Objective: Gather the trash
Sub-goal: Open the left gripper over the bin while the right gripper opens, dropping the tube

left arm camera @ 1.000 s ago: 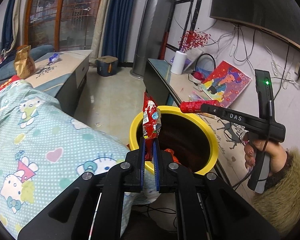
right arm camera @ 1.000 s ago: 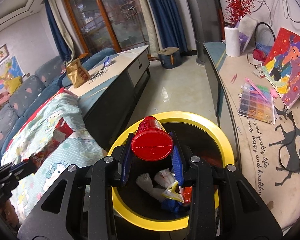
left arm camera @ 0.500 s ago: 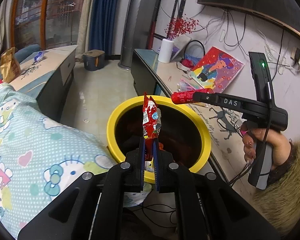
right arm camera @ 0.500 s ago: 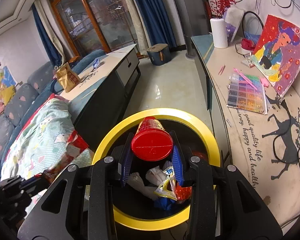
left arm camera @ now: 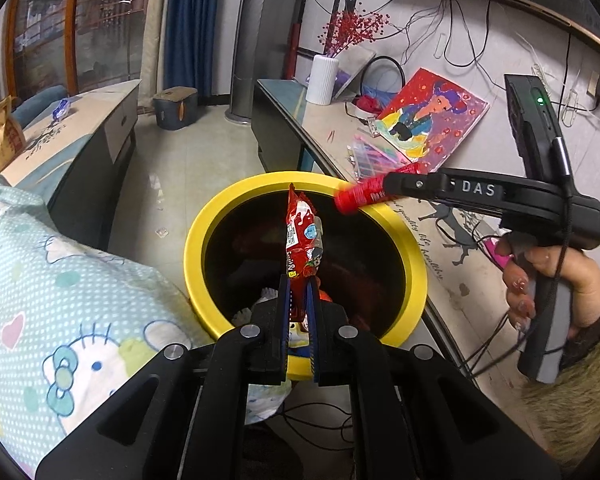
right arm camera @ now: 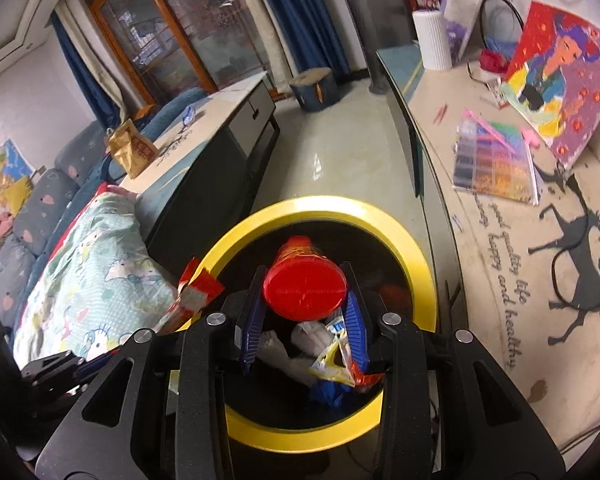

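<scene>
A yellow-rimmed dark bin (left arm camera: 196,240) stands on the floor below both grippers. My left gripper (left arm camera: 298,284) pinches the lower end of a red snack wrapper (left arm camera: 302,236), which stands upright over the bin's mouth; its jaws are opening. Over the bin's right rim, my right gripper (left arm camera: 384,186) clamps a red cylindrical can (left arm camera: 364,196), held by a hand (left arm camera: 548,280). In the right wrist view the can (right arm camera: 305,290) sits between the blue pads (right arm camera: 254,320) of the right gripper (right arm camera: 303,270), whose jaws are opening too. Crumpled wrappers (right arm camera: 332,356) lie inside the bin (right arm camera: 332,204).
A cartoon-print blanket (left arm camera: 60,300) lies left of the bin. Behind it a low cabinet (left arm camera: 100,120) carries a brown paper bag (left arm camera: 2,136) and a blue wrapper (left arm camera: 62,108). On the right, a long counter (right arm camera: 480,260) holds a painting (left arm camera: 432,120), a white vase (left arm camera: 322,80) and a bead box (right arm camera: 496,164).
Both grippers have sunk and come in over the bin, which now looks larger. The wrapper and the can stay between their jaws.
</scene>
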A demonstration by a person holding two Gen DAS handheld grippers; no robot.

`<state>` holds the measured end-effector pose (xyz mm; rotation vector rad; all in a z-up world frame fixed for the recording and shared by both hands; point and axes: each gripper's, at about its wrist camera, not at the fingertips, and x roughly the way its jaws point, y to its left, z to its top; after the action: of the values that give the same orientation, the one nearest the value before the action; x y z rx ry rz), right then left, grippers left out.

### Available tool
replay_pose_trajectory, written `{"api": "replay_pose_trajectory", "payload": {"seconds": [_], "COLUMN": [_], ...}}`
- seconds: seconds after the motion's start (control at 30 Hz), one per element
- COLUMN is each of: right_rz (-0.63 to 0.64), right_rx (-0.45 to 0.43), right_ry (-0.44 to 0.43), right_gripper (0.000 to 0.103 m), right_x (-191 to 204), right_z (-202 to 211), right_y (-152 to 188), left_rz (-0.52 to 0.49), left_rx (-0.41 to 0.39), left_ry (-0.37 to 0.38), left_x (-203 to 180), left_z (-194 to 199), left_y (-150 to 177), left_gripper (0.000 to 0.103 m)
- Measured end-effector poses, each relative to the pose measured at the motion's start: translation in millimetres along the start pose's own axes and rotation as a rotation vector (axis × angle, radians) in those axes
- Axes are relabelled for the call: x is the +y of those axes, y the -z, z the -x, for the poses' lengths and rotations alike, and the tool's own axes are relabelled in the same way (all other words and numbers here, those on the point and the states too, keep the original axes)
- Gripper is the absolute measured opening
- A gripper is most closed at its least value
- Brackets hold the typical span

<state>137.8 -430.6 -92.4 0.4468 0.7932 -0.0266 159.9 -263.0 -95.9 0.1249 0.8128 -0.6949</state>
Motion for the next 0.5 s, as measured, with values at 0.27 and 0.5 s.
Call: {"api": "replay_pose_trajectory", "payload": {"seconds": [0.27, 0.5], "right_rz": [-0.021, 0.019], "right_rx": [-0.036, -0.097], "right_ry": [0.021, 0.001], "right_gripper": [0.051, 0.077], "right_x": [-1.0, 21.7], "right_z": [19.9, 62.0], "right_y": [-2.9, 12.7], "left_rz": [0.012, 0.076], "left_rx": [-0.016, -0.091], "left_ry": [-0.045, -0.135], "left_x": [6.0, 26.9], "left_z": [7.9, 48.3], "left_y": [-2.1, -0.6], "left_gripper": [0.072, 0.089]}}
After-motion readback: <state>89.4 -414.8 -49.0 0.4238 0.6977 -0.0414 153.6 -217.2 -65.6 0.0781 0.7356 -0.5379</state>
